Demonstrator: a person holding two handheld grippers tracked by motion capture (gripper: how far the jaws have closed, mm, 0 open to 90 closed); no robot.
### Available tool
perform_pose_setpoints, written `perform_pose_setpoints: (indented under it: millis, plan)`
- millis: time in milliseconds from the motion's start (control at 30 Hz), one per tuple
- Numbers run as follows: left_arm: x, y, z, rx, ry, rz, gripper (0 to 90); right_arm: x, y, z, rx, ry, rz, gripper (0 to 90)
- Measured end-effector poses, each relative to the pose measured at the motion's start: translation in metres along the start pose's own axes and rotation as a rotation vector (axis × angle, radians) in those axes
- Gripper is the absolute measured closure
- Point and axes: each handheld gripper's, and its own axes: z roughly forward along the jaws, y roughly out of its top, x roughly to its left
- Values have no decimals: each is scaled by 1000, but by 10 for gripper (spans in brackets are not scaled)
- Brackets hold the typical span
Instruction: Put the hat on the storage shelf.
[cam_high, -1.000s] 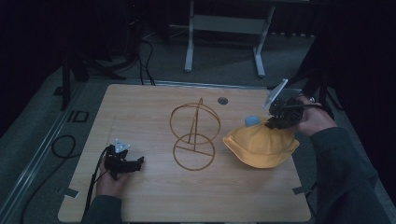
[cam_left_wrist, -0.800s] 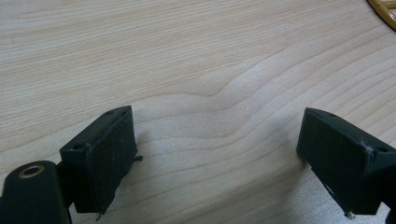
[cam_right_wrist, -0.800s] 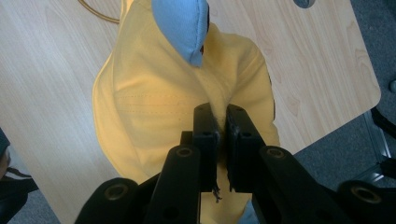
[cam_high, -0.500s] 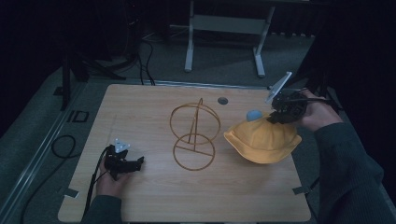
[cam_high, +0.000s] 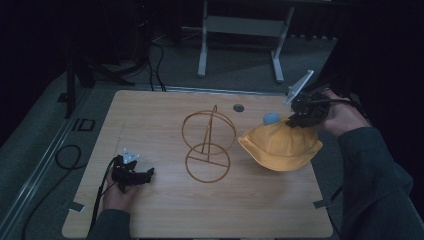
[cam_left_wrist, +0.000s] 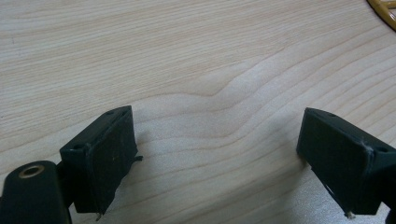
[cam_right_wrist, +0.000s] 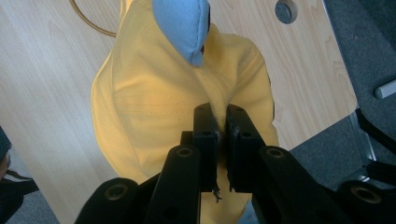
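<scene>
A yellow cloth hat (cam_high: 280, 147) with a blue pad (cam_high: 271, 118) on its far side sits at the table's right. My right gripper (cam_high: 295, 121) is shut on the hat's far edge and holds that edge raised. In the right gripper view my right gripper (cam_right_wrist: 219, 115) pinches yellow fabric of the hat (cam_right_wrist: 154, 107), with the blue pad (cam_right_wrist: 182, 23) beyond. A gold wire stand (cam_high: 207, 145) of two hoops rises mid-table. My left gripper (cam_high: 146, 175) rests near the front left. In the left gripper view my left gripper (cam_left_wrist: 215, 154) is open over bare wood.
The wooden table (cam_high: 150, 115) has a small round hole (cam_high: 238, 107) near its far edge. A cable (cam_high: 102, 192) trails from the left gripper off the front edge. A grey frame's legs (cam_high: 240, 30) stand on the floor beyond the table.
My right hand has risen a little with the hat's far edge in its grip, lifting that side of the hat. The left hand has stayed where it was.
</scene>
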Motion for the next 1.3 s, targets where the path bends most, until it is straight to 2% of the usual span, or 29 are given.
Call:
perform_pose_setpoints:
  millis: [267,967,1300]
  plan:
    - [0,0,0,1,0,0,118,-1,3,-5,10,-5,-8,839]
    - [0,0,0,-2,1,-1,118,-6,6,-29,-20,-22,-10,840]
    - [0,0,0,-3,1,-1,118,-8,8,-40,-58,-21,-10,839]
